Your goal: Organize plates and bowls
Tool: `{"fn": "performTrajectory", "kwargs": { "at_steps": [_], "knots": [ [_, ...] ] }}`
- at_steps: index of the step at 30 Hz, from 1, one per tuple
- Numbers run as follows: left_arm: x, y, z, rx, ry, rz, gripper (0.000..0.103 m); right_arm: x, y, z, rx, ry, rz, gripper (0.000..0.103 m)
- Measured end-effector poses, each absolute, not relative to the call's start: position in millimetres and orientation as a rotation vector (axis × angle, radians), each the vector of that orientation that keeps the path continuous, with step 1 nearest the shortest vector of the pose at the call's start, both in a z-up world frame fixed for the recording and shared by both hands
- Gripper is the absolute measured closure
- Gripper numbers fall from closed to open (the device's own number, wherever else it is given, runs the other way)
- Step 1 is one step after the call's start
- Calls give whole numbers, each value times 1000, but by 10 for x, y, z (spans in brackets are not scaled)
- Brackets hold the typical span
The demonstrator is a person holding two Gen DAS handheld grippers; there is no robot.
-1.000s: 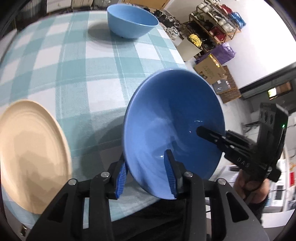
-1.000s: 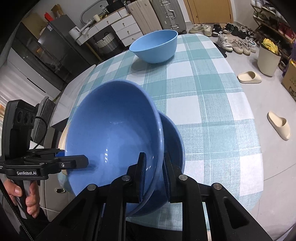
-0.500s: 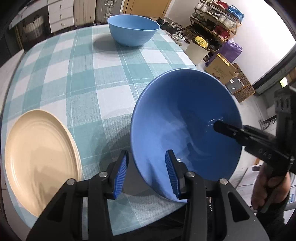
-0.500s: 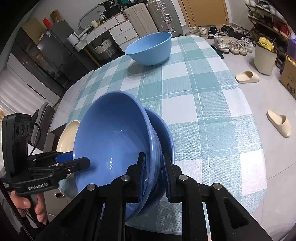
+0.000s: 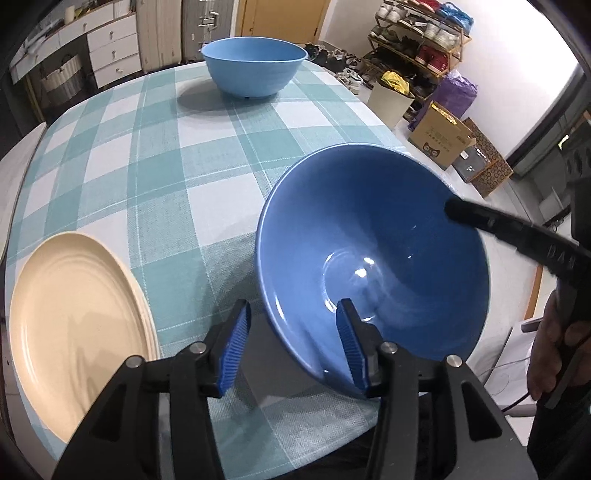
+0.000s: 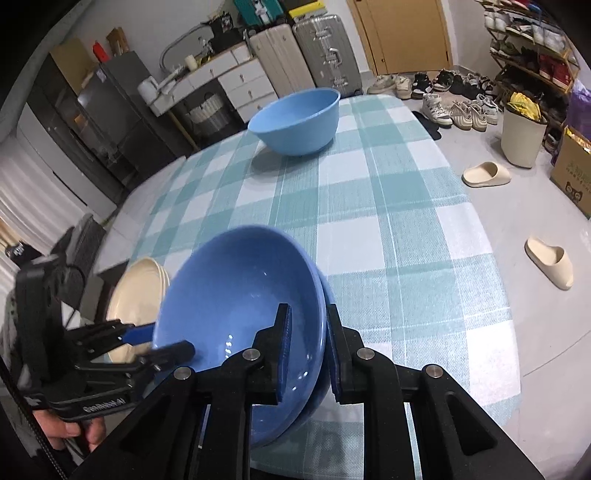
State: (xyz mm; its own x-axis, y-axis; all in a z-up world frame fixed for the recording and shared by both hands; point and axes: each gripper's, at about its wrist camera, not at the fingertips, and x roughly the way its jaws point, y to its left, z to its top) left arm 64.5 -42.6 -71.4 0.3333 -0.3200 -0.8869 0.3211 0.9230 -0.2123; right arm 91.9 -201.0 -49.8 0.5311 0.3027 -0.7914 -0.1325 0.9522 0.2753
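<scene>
Two dark blue bowls [image 6: 236, 302] sit nested and tilted at the near edge of the checked tablecloth [image 5: 147, 147]. My right gripper [image 6: 308, 347] is shut on their near rims; one of its fingers [image 5: 480, 221] shows on the top bowl's [image 5: 369, 240] far rim in the left wrist view. My left gripper [image 5: 293, 347] straddles the opposite rim. Its jaws are opening: one pad is inside the bowl, the other stands clear of the outer wall. It also appears as the left gripper [image 6: 159, 341] in the right wrist view. A cream plate [image 5: 74, 325] lies to the left.
A light blue bowl [image 5: 255, 70] stands at the table's far end. Beyond the table's right edge are a bin [image 6: 522, 136], slippers [image 6: 550, 262], a cardboard box [image 5: 439, 136] and a shoe rack [image 5: 417, 33]. Suitcases [image 6: 325, 48] and drawers stand behind.
The top bowl has dropped into the lower one and both have come down toward the table. My left gripper's jaws have widened, and its outer pad has left the bowl wall.
</scene>
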Motion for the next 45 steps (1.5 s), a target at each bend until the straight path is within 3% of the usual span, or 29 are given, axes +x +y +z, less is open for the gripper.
{"fn": "performTrajectory", "kwargs": {
  "at_steps": [14,16,17,19,21,23,27,28,29,30,45],
  "knots": [
    [548,-316,-657,-48,1016,-338,55,649,-2056,-321,174,799,279,84],
    [484,-275,-590,-66,962,-317,54,472,-1951,-180,136,696,314,76],
    [468,-262,-564,-72,944,-307,54,383,-1896,-115,115,649,320,64],
    [393,-240,-478,-73,886,-282,53,206,-1794,-10,78,558,316,28],
    [318,-232,-390,-72,836,-267,41,4,-1697,76,43,451,323,13],
    [251,-234,-302,-57,793,-254,20,-142,-1610,117,16,395,308,11],
    [7,-247,-66,11,626,-180,12,-261,-1568,109,48,364,317,8],
    [-14,-248,-42,25,603,-166,2,-298,-1559,100,55,351,322,8],
    [-60,-252,-15,42,572,-142,0,-340,-1549,91,57,336,318,6],
    [-111,-248,1,58,531,-110,0,-376,-1539,75,61,320,319,1],
    [-341,-126,-95,19,513,-54,0,-866,-1439,-37,100,206,303,1]
  ]
}}
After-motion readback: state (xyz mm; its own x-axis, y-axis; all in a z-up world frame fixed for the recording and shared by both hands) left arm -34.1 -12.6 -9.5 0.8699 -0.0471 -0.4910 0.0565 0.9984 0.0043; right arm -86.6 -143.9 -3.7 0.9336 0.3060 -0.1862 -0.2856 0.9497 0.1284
